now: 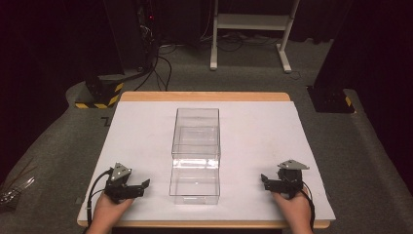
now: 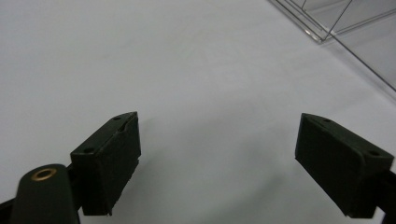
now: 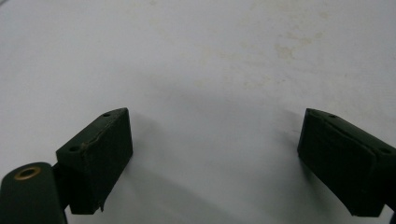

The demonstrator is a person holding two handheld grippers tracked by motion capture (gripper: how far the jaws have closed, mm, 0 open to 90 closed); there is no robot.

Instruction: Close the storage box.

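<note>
Both grippers, left (image 1: 141, 186) and right (image 1: 265, 181), jaws apart near front edge; risk: clear box (image 1: 196, 155) sliding if nudged unevenly.

The table (image 1: 204, 96) had a pale wooden top, its edge showing as a strip along the far side and again along the near side. A white sheet (image 1: 258, 136) covered nearly all of it (faint yellowish stains marked the sheet in the right gripper view). A clear plastic box (image 1: 196, 153) stood directly on the sheet near the middle, long and narrow, running from the far half toward the near edge. The left gripper (image 1: 139, 187) and the right gripper (image 1: 265, 180) sat low on the sheet near the front edge, one on either side of the box and apart from it, each with its jaws spread wide over bare sheet.
</note>
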